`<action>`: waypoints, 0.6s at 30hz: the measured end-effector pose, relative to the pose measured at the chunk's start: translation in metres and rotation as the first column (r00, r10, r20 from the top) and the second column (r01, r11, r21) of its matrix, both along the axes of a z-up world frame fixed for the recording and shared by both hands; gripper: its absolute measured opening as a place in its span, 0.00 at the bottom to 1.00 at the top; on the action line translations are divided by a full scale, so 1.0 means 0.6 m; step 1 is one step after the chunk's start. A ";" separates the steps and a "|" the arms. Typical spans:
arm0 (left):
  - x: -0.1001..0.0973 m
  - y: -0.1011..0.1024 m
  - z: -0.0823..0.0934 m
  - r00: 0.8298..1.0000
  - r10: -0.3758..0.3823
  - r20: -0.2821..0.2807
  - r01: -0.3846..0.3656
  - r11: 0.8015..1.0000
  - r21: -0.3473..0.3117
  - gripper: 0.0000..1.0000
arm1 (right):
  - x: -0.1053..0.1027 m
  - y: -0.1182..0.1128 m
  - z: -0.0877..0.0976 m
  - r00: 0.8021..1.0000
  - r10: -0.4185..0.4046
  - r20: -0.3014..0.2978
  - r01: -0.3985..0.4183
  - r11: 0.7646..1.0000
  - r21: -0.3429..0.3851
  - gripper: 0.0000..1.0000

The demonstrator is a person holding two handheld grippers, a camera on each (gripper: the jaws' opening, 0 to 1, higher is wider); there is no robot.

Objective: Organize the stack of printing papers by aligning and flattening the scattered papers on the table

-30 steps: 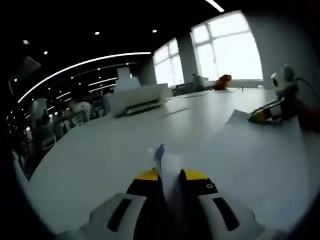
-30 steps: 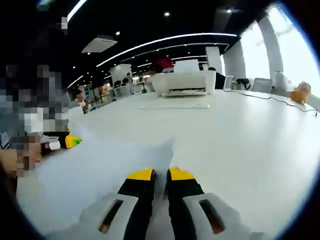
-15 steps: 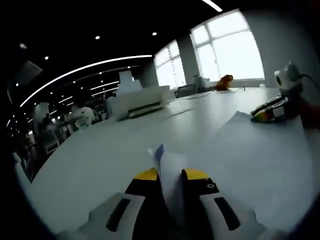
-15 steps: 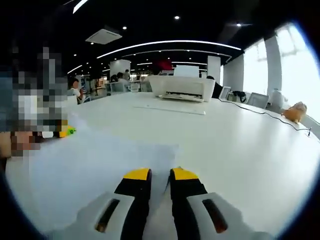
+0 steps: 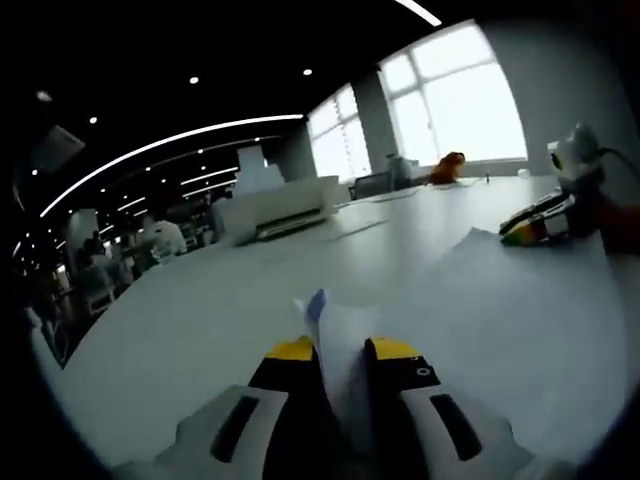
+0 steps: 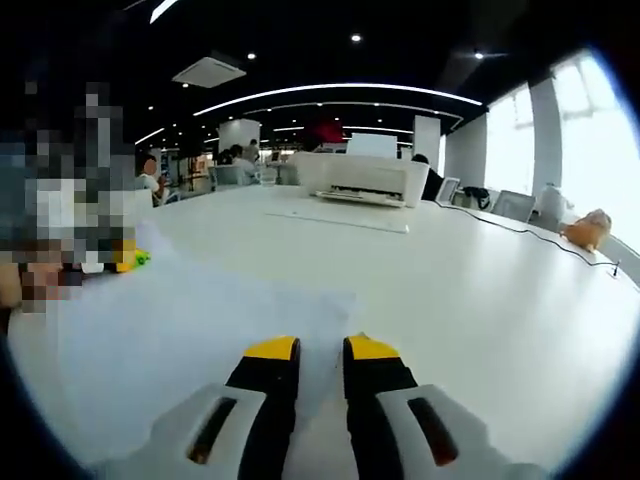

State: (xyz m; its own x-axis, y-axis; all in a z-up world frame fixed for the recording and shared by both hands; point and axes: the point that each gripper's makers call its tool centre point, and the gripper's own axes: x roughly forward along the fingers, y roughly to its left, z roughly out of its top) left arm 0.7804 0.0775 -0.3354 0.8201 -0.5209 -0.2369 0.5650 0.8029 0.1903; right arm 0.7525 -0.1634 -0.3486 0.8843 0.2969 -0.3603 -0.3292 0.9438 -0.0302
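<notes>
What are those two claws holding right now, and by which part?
The left gripper pinches the paper at a corner. The right gripper stands open around the paper's edge, gripping nothing.

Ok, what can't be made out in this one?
- Paper held in the left gripper: in the left gripper view the jaws cover the pinched edge, so how many sheets is unclear.
- Right gripper: in the right gripper view there is a gap between the jaws; whether they touch the paper cannot be told.
- Printer: too far for detail.
- Orange object by the window: too small and blurred to name.
</notes>
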 end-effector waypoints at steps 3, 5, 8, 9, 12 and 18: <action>-0.003 -0.003 0.002 0.999 -0.027 -0.021 0.026 0.998 -0.053 0.30 | -0.003 0.008 -0.001 1.000 0.014 -0.011 -0.014 1.000 0.024 0.29; -0.001 -0.002 0.006 0.999 -0.029 -0.018 0.028 0.998 -0.065 0.33 | -0.003 0.009 -0.001 1.000 0.017 -0.012 -0.016 1.000 0.025 0.29; 0.000 -0.003 0.009 0.999 -0.030 -0.019 0.028 0.996 -0.082 0.34 | -0.003 0.009 -0.001 1.000 0.015 -0.015 -0.014 0.999 0.028 0.30; 0.001 -0.002 0.009 0.999 -0.029 -0.021 0.027 0.996 -0.087 0.35 | -0.003 0.009 -0.001 1.000 0.013 -0.015 -0.013 0.999 0.029 0.31; 0.002 -0.001 0.013 1.000 -0.026 -0.018 0.024 0.994 -0.106 0.39 | 0.001 0.002 0.002 1.000 -0.005 -0.002 0.005 1.000 0.022 0.39; 0.001 -0.003 0.016 0.999 -0.031 -0.011 0.029 0.993 -0.117 0.47 | 0.002 0.002 0.009 1.000 -0.008 0.022 0.008 1.000 0.029 0.49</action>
